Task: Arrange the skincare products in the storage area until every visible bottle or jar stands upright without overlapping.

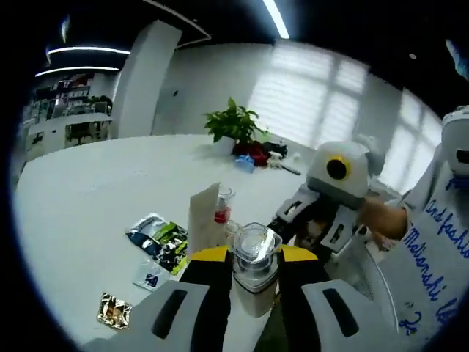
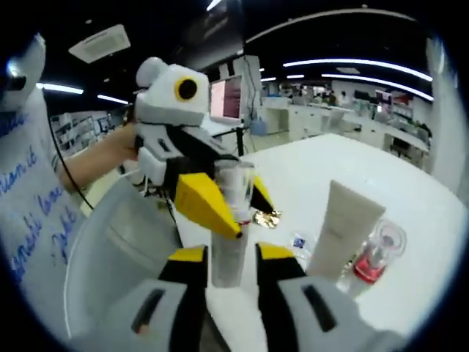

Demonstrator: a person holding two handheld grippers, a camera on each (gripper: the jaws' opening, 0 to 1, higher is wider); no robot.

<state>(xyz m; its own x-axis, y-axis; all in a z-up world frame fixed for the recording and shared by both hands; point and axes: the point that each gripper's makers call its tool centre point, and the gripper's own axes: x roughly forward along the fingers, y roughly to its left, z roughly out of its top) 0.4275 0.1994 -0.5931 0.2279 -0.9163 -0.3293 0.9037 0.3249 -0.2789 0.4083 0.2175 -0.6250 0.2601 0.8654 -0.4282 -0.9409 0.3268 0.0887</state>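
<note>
A clear-capped bottle (image 1: 254, 287) stands upright between my left gripper's (image 1: 254, 255) yellow-tipped jaws, which are shut on its upper part. In the right gripper view the same bottle (image 2: 229, 270) sits between my right gripper's (image 2: 231, 255) jaws, which close on its lower body. There the left gripper (image 2: 234, 202) straddles the bottle's top. The right gripper (image 1: 309, 227) reaches in from the right in the left gripper view. Just beyond stand a white tube (image 1: 204, 220) (image 2: 344, 227) and a small clear bottle with red inside (image 1: 223, 208) (image 2: 375, 257), both upright.
Foil sachets (image 1: 157, 240) (image 1: 115, 309) lie flat on the white table (image 1: 95, 191) left of the tube. A potted plant (image 1: 234, 125) and red items (image 1: 253, 152) sit at the far side. A white curved bin wall (image 2: 110, 242) and a person's lettered shirt (image 1: 440, 257) are close by.
</note>
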